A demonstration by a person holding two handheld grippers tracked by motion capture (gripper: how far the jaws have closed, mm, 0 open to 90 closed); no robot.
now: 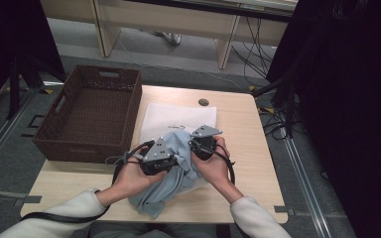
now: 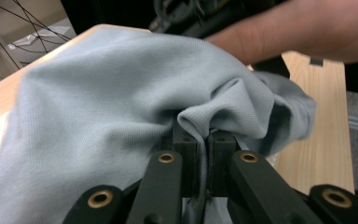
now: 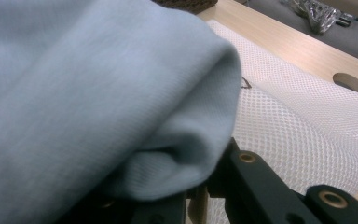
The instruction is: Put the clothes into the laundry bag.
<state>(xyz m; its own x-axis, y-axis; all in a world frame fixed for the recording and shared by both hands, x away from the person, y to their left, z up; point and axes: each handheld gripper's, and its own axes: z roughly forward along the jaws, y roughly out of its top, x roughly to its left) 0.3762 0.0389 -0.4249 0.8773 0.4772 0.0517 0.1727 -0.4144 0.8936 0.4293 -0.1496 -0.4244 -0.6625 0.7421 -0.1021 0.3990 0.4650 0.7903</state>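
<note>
right gripper (image 3: 200,186) jaws and part of white mesh bag (image 3: 298,126) behind light blue cloth (image 3: 98,93)

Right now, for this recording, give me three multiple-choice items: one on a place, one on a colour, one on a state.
1. Where does the brown basket stand?
A. at the table's left edge, beside the white mesh bag
B. on the floor under the table
C. on top of the mesh bag

2. What colour is the garment held between the grippers?
A. red
B. light blue-grey
C. black

3. How does the left gripper stand?
A. wide open above the cloth
B. lying loose on the table
C. shut on a fold of the garment

Answers:
1 A: the high view shows it on the table, left of the bag.
2 B: every view shows pale blue-grey fabric.
3 C: the left gripper view shows the jaws pinching a fold.
</note>
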